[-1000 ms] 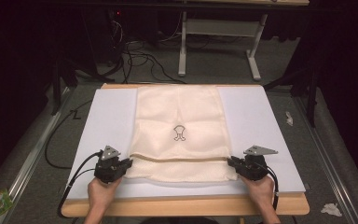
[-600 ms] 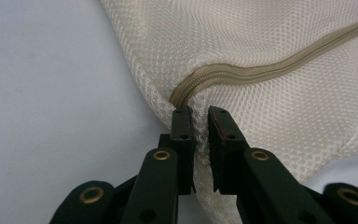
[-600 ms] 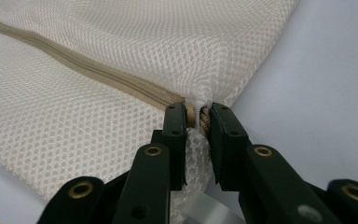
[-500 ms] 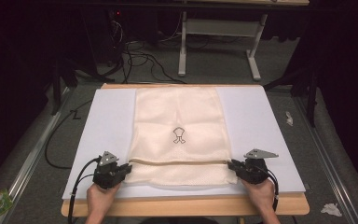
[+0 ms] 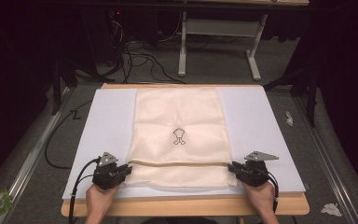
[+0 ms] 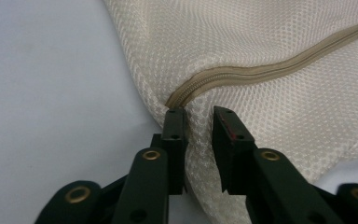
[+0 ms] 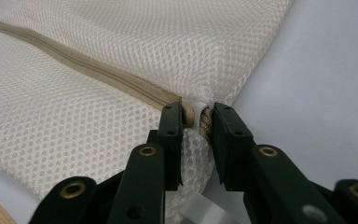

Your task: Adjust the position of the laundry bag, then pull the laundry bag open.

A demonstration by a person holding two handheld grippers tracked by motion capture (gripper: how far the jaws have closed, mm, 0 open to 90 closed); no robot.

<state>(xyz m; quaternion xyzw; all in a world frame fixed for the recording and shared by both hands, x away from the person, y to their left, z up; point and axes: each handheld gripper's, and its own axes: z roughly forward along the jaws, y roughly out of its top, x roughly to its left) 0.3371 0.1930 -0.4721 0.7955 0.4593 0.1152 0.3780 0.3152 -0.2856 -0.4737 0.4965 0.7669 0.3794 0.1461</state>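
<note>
A cream mesh bag (image 5: pixel 179 135) with a woven zip (image 6: pixel 261 70) lay flat on the white board (image 5: pixel 107 121), its near edge closer to the person than a second before. The left gripper (image 5: pixel 121 171) and right gripper (image 5: pixel 233 167) had just been opening, jaws slightly parted around the bag's near corners

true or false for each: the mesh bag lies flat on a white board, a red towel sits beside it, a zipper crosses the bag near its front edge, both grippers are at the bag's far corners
1. The mesh bag lies flat on a white board. True.
2. A red towel lies beside it. False: the board beside the bag is bare.
3. A zipper crosses the bag near its front edge. True.
4. Both grippers are at the far corners. False: the left gripper and right gripper are at the near corners, at the zipper's ends.
</note>
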